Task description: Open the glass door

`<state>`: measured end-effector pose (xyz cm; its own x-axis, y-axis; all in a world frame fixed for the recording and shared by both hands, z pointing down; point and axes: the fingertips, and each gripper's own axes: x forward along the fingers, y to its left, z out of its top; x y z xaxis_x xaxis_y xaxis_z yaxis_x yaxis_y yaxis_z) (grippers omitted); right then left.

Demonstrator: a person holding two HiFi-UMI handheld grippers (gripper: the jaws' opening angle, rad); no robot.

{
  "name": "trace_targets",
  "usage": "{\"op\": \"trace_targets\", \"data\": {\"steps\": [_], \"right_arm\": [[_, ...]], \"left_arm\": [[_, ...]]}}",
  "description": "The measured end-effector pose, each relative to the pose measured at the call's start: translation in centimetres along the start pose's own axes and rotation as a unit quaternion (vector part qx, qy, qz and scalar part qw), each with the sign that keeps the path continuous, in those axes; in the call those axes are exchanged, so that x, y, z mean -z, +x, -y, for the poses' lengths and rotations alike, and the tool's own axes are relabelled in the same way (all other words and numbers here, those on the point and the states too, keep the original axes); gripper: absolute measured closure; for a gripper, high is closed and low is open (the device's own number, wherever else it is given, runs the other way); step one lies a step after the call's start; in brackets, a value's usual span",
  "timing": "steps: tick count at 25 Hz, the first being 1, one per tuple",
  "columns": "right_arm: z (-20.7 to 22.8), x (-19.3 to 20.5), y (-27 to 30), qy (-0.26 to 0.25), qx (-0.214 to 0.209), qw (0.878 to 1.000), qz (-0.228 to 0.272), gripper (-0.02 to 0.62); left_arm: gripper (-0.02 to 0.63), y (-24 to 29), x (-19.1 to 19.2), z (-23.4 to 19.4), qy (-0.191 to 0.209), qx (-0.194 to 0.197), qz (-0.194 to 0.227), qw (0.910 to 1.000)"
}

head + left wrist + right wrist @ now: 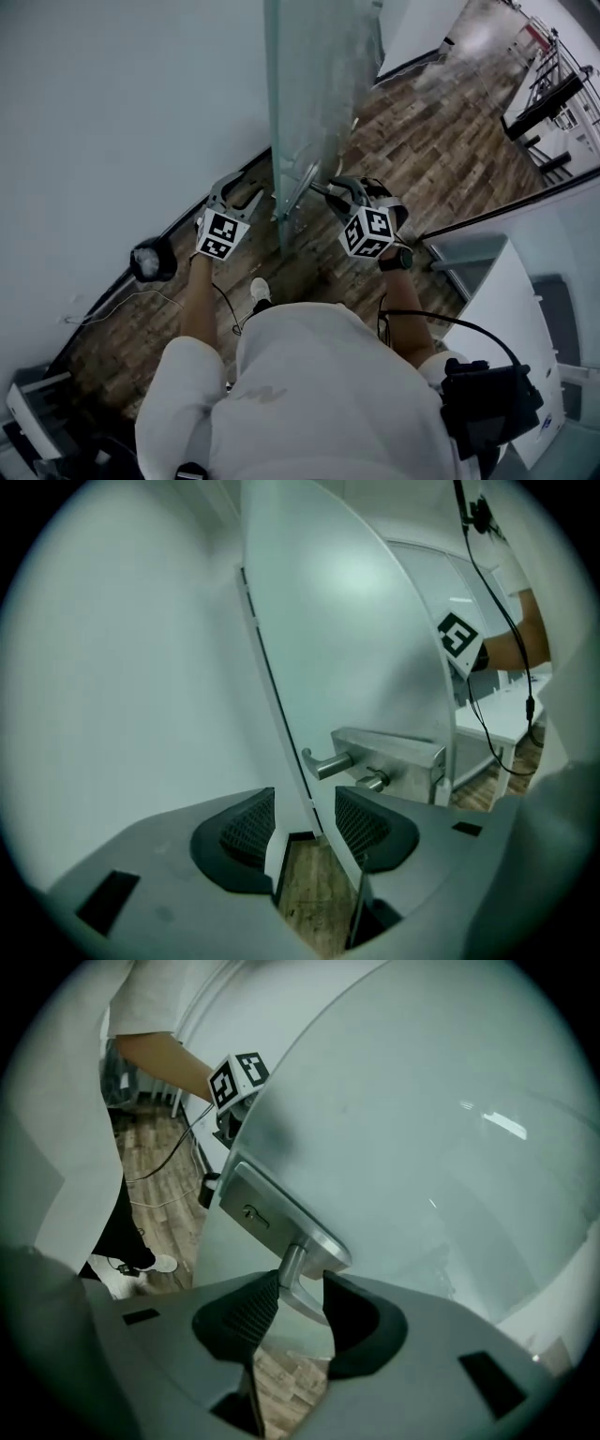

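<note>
Seen from the head cam, the floor [422, 141] is dark wood planks running to the top right. A plain white wall [112, 112] fills the left side. The door [309, 84], frosted glass, stands edge-on straight ahead of the person, w/ one gripper on each side of it. L gripper [239, 190] is on the wall side and R gripper [328, 192] on the room side, both low by the lock plate. In its own view, L gripper [305, 817] has jaws apart w/ nothing pressed. The door's edge [281, 752] lines up w/ the gap, and a lever [328, 764] sticks out just beyond. R gripper [300, 1302] is also spread. The handle [289, 1274] on its side sits btwn the pads, close to the ribbed pad, w/ a clear gap to the other pad, so no clamp. A small black box [153, 260] sits at the wall foot, w/ a thin cable [122, 305] trailing on the planks nearby. One pale shoe [260, 289] shows under the arms. A white desk [502, 300] is at right, and dark metal frames [553, 94] stand far top right.
</note>
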<state>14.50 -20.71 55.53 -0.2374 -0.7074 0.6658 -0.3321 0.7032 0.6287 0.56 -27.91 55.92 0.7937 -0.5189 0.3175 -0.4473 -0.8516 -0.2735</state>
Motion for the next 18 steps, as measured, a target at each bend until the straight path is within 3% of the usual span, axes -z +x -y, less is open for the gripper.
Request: {"op": "trace_targets", "data": {"steps": [5,12,18], "right_arm": [[0.4,-2.1,3.1,-0.056,-0.033,0.998,-0.005,0.466],[0.9,-6.4,7.4,-0.082,-0.058,0.995,0.003,0.468],[2.5,-8.7,12.2,-0.108,-0.054,0.992,-0.024,0.468]], "left_arm": [[0.405,-3.5,1.7,-2.1,-0.057,-0.050,-0.003,0.9972],[0.405,-8.7,4.2,-4.4,-0.127,-0.102,0.012,0.9865],[0.407,-10.9,5.9,-6.5,-0.164,-0.131,0.024,0.9774]]}}
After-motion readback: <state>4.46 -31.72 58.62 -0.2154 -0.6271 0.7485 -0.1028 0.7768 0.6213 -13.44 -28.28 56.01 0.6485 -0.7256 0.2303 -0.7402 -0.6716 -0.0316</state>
